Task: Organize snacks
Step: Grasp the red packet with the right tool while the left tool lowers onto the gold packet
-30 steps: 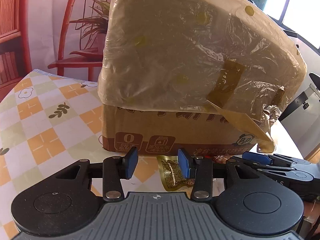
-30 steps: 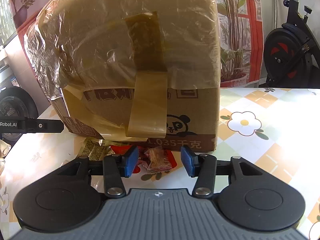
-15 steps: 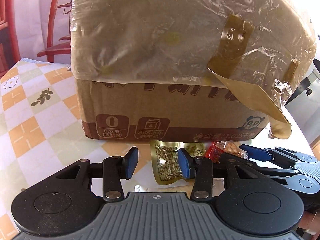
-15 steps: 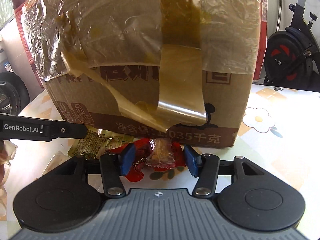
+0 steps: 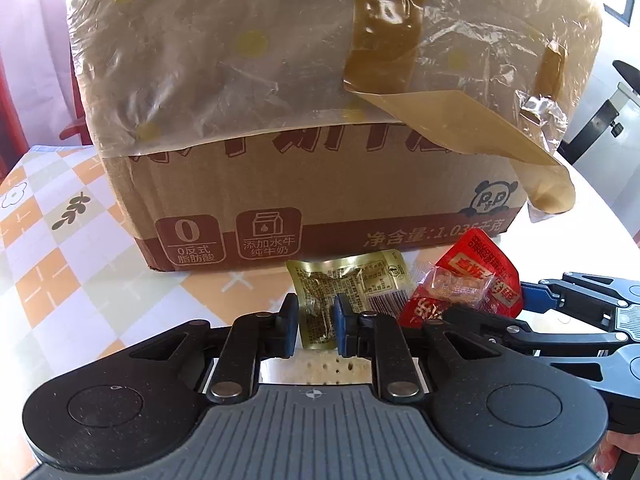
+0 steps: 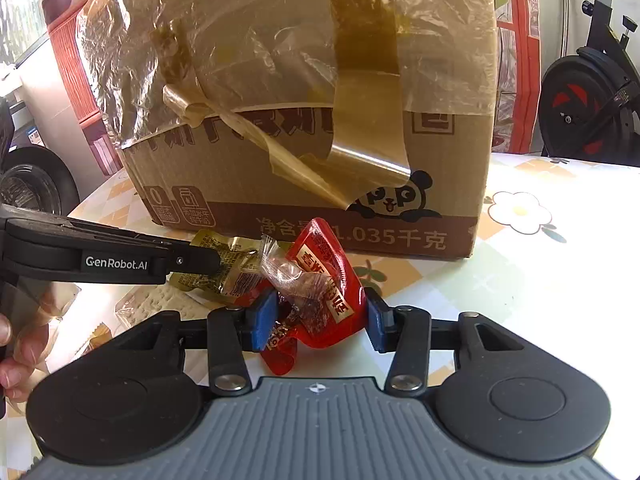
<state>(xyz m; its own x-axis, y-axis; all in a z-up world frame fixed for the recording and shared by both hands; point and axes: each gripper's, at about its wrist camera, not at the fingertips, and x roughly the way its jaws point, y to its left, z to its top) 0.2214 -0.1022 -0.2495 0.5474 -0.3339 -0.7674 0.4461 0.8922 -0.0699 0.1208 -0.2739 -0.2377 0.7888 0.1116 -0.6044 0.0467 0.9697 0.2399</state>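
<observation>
A gold snack packet (image 5: pixel 348 280) lies in front of the cardboard box (image 5: pixel 320 200), and my left gripper (image 5: pixel 316 320) is shut on its near end. Beside it, a red snack packet (image 6: pixel 324 268) with a clear-wrapped candy (image 6: pixel 288 272) resting on it stands crumpled between the pads of my right gripper (image 6: pixel 320 320), whose jaws are closing and press its sides. In the right wrist view the left gripper (image 6: pixel 216 260) comes in from the left onto the gold packet (image 6: pixel 232 276). In the left wrist view the right gripper (image 5: pixel 532 300) reaches the red packet (image 5: pixel 480 264) from the right.
The tall box (image 6: pixel 280 160), wrapped in loose plastic and peeling tape, blocks the far side just behind the snacks. A clear cracker packet (image 5: pixel 332 368) lies under the left gripper. The checked tablecloth (image 5: pixel 60 280) spreads to both sides. An exercise bike (image 6: pixel 592 92) stands beyond the table.
Both grippers moved forward and down toward the snacks. The left jaws closed on the gold packet. The right jaws narrowed around the red packet, which now stands bunched up.
</observation>
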